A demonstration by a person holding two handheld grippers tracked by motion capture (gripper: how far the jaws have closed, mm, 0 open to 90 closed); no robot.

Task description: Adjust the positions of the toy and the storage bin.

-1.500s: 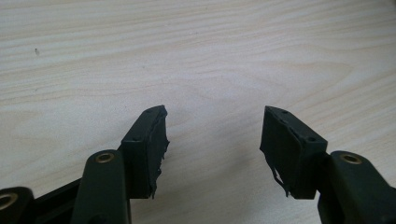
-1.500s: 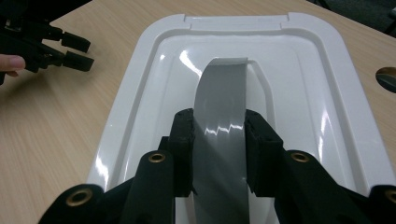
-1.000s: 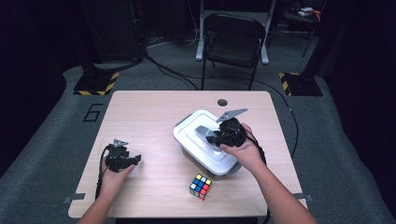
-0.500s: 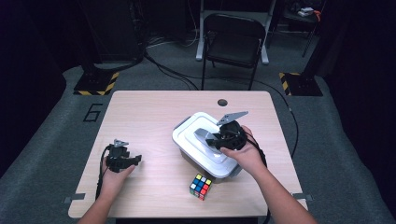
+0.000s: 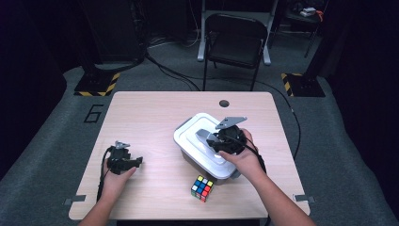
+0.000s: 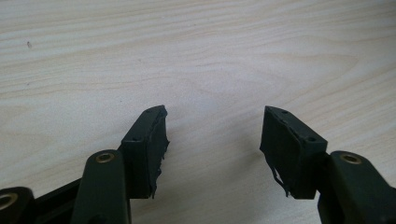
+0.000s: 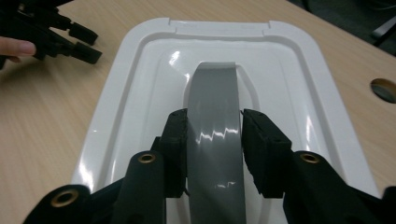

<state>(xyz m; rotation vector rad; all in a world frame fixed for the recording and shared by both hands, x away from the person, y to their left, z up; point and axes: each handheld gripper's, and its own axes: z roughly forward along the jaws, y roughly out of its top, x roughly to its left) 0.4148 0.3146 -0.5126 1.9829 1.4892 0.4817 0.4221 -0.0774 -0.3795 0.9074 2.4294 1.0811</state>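
A white lidded container (image 5: 188,134) stands right of the table's middle, with a grey arched handle (image 7: 215,79) on its lid (image 7: 140,70). My right gripper (image 7: 215,117) straddles that handle (image 5: 203,135) from the near side. Its jaws have just been opening, and a thin gap shows between the handle and the right pad (image 7: 254,135). My left gripper (image 5: 137,163) lies low over the bare table at the front left. Its jaws stand apart with nothing between them (image 6: 215,133). It also appears far off as the left gripper (image 7: 56,32) in the right gripper view.
A colourful puzzle cube (image 5: 201,187) sits on the wooden table (image 5: 150,117) near the front edge, just in front of the container. A round cable hole (image 5: 224,103) lies at the table's far side. A black chair (image 5: 235,37) stands beyond the table.
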